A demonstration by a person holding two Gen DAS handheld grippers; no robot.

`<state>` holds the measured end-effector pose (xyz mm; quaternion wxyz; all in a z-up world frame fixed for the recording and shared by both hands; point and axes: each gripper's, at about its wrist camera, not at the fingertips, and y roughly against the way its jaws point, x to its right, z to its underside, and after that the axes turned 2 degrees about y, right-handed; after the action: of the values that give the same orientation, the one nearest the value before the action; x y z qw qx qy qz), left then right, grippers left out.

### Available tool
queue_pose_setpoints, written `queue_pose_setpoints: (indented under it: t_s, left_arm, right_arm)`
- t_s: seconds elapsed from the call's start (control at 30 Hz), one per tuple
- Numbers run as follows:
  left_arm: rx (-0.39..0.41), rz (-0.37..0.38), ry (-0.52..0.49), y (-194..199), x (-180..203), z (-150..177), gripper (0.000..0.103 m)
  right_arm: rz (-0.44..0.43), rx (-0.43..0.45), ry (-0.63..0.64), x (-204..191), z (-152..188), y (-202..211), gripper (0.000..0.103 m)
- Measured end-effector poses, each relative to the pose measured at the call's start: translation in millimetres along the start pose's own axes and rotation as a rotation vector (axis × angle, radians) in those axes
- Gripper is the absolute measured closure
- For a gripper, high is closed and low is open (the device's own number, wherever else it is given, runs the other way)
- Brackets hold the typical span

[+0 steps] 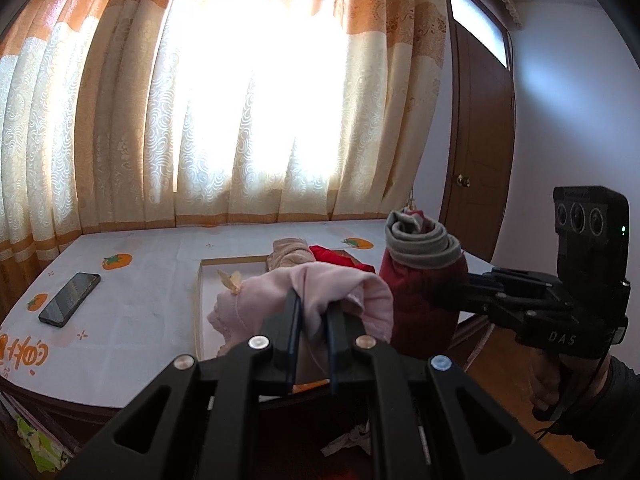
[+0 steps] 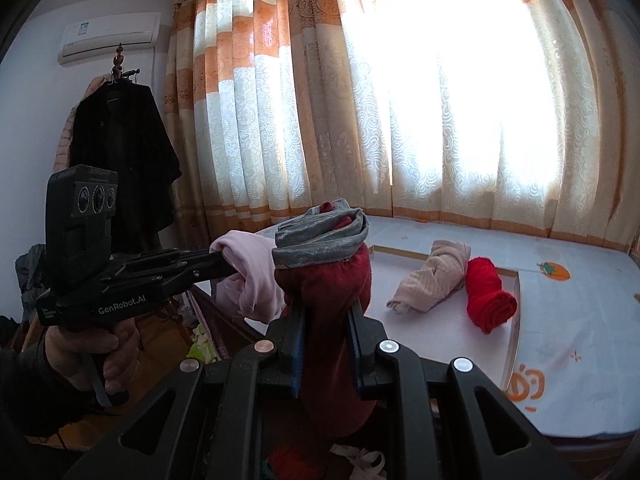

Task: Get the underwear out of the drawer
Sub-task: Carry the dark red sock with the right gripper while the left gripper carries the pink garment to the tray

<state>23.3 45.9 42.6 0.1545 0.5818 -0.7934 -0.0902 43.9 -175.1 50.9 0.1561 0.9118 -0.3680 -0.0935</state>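
Observation:
In the left wrist view my left gripper [image 1: 314, 312] is shut on a pale pink piece of underwear [image 1: 256, 300], which drapes over its fingers above the table edge. Just to its right, my right gripper [image 1: 456, 296] holds a dark red rolled piece with a grey waistband [image 1: 420, 276] upright. In the right wrist view my right gripper [image 2: 326, 312] pinches that dark red roll [image 2: 328, 280], and the left gripper [image 2: 226, 264] holds the pink piece [image 2: 252, 280] beside it. The open drawer [image 2: 360, 460] below shows several crumpled garments.
A beige roll [image 2: 432, 276] and a bright red roll [image 2: 490, 300] lie inside a wood-framed white tray [image 2: 514, 320] on the persimmon-print table cover [image 1: 140, 280]. A phone [image 1: 70, 300] lies at the left. Curtains hang behind; a door [image 1: 480, 160] and a coat rack [image 2: 120, 152] flank the table.

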Motion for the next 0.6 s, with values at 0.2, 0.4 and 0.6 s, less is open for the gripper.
queue_pose_setpoints:
  t_s: [0.2, 0.4, 0.6]
  left_arm:
    - [-0.009, 0.023, 0.032, -12, -9, -13, 0.094]
    - [-0.017, 0.023, 0.038, -24, -13, -23, 0.094]
    - [-0.049, 0.028, 0.060, -41, -22, -28, 0.094]
  right_arm:
    - [0.005, 0.001, 0.003, 5, -18, -11, 0.083]
    - [0.011, -0.009, 0.003, 10, -30, -26, 0.083]
    - [0.023, -0.032, -0.003, 21, -37, -45, 0.083]
